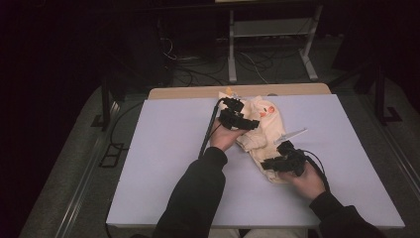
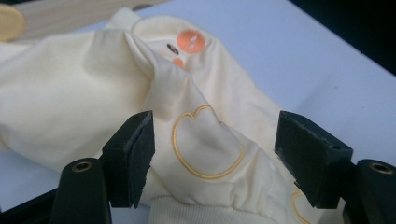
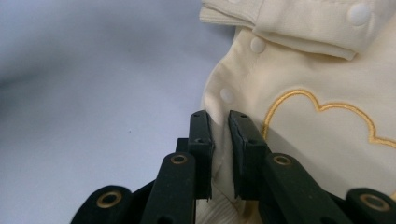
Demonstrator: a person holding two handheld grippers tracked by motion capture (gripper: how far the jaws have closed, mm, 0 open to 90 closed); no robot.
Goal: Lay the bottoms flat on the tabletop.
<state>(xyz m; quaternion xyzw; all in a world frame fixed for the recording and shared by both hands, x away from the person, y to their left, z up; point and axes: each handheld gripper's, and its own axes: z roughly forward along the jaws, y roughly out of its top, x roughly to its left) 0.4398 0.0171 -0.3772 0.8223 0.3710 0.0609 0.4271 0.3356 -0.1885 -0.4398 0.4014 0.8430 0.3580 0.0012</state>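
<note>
A: Starting at the left, what is seen of the left gripper (image 1: 238,115)?

B: Its jaws are held apart above the cream garment (image 1: 260,136); a raised fold is straddled in the left gripper view, but no pad is pressed on it. The garment is spread from the table's (image 1: 163,163) centre toward 1 o'clock, with an orange printed patch (image 2: 192,41) at its far end.

A: And further right?

B: The right gripper (image 1: 274,162) is found at about 4 o'clock of the garment. Its jaws are clamped on the cloth's edge (image 3: 222,144), beside a row of snaps (image 3: 257,45).

A: What could go wrong from here?

B: The fold could be missed if the left jaws are closed too high, since the cloth is loose and slumps easily. Two layers could also be caught together, so the garment would be bunched rather than flattened.

A: Any risk on the right?

B: Only a thin edge is pinched there. If the cloth is pulled sharply toward 10 o'clock, it could be slipped out, or a snap could be strained.
</note>
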